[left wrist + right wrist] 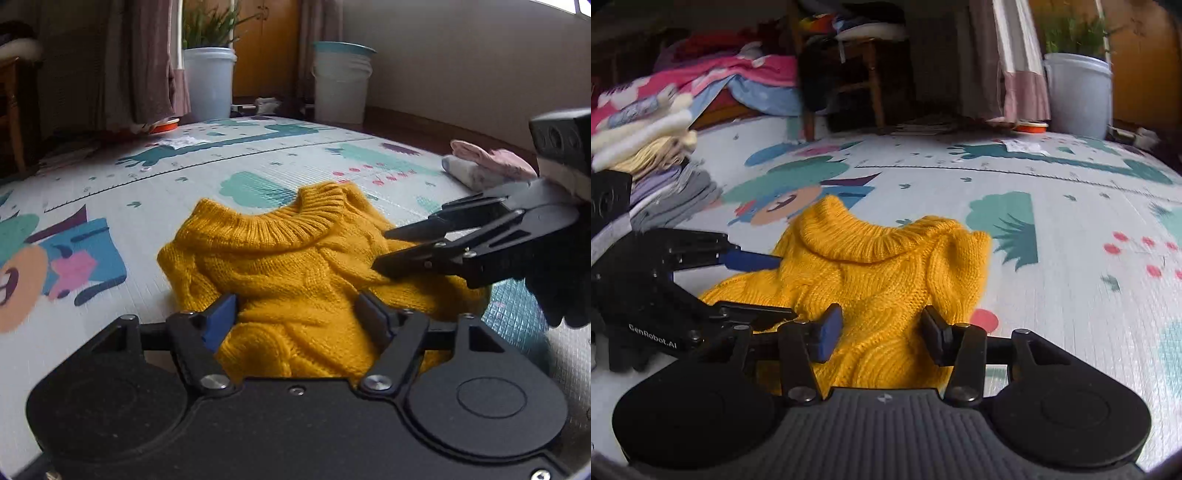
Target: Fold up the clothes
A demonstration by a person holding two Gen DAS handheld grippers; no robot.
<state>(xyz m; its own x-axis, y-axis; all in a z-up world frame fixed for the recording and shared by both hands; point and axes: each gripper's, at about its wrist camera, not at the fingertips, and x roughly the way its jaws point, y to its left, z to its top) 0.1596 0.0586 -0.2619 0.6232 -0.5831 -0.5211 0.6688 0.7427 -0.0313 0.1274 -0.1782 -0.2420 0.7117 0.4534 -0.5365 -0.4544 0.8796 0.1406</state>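
Patterned in trees, dinosaurs and cartoon faces, a foam play mat [258, 158] covers the floor, and on it a mustard-yellow knitted sweater [295, 266] is seen lying crumpled, its ribbed collar turned toward the far side. Beyond the mat, a white bucket holding a green plant [208, 81] and a second white bucket [341, 85] are seen beside a curtain. A stack of folded clothes [650, 155] is piled at the mat's left edge in the right wrist view, and a small folded pink-and-white bundle [484, 168] lies off to the right in the left wrist view.

The left claw [299, 314] is held low over the near part of the sweater with its jaws apart; knit lies between the pads, but no pressing can be made out. The right claw [879, 328] is likewise held with jaws apart over the sweater's near edge, fabric between them and no clamping visible. Each claw is seen from the other's camera, reaching over the garment from the side.
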